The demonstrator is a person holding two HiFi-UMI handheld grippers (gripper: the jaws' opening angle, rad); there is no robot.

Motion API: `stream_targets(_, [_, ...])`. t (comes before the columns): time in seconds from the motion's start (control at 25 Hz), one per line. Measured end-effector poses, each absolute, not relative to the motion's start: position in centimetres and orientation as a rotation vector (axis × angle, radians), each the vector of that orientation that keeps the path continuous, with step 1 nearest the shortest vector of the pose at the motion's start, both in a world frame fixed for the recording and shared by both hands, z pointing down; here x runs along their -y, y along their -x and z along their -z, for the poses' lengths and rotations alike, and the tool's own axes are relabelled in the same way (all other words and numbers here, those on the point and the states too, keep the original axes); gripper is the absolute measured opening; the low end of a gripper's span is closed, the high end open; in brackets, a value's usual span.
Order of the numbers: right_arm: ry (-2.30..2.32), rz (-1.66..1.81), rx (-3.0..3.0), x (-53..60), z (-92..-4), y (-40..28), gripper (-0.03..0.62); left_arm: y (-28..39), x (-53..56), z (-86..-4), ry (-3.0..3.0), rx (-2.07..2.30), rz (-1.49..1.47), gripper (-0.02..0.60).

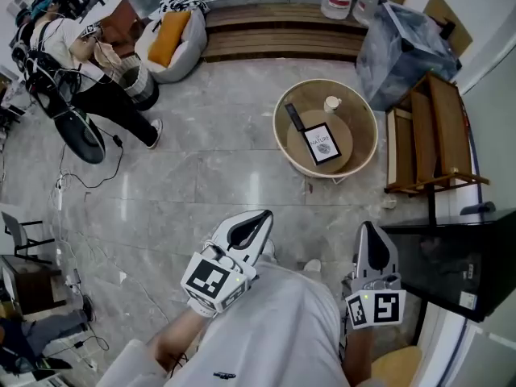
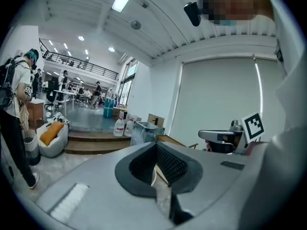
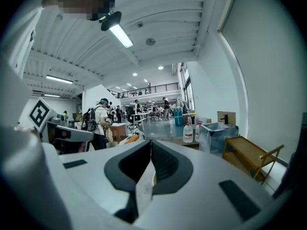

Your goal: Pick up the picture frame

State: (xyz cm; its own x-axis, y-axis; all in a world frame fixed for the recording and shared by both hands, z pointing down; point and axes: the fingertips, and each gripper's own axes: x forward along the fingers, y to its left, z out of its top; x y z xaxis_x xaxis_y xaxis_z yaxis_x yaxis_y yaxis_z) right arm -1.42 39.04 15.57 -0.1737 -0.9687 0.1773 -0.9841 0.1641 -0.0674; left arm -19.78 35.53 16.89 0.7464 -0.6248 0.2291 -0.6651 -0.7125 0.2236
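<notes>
The picture frame (image 1: 324, 143), black-edged with a white print, lies flat on a raised disc inside the round wooden table (image 1: 281, 132), some way ahead of me. Both grippers hang low near my body, well short of the table. My left gripper (image 1: 260, 217) is shut with nothing in it and points toward the table. Its pads meet in the left gripper view (image 2: 154, 148). My right gripper (image 1: 370, 229) is also shut and empty, with its jaws closed together in the right gripper view (image 3: 149, 146). The jaws hide the frame in both gripper views.
A black remote (image 1: 295, 117) and a small white cup (image 1: 331, 103) share the table. A wooden rack (image 1: 431, 131) and a plastic-wrapped bundle (image 1: 403, 47) stand right of it, with a dark cabinet (image 1: 451, 256) nearer. A person (image 1: 89, 63) stands far left by a beanbag (image 1: 169, 35).
</notes>
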Motion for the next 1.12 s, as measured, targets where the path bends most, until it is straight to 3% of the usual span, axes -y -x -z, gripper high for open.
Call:
stream_targets(0.52, [-2.037, -0.428, 2.282, -34.3, -17.6, 4.8, 0.006, 23.6, -29.8, -18.8, -2.628, 0.940, -0.259, -0.003])
stream_targets(1.12, [-2.056, -0.554, 2.171, -12.9, -23.6, -2.1, 0.008, 15.8, -7.8, -21.1, -2.662, 0.772, -0.476, -0.003])
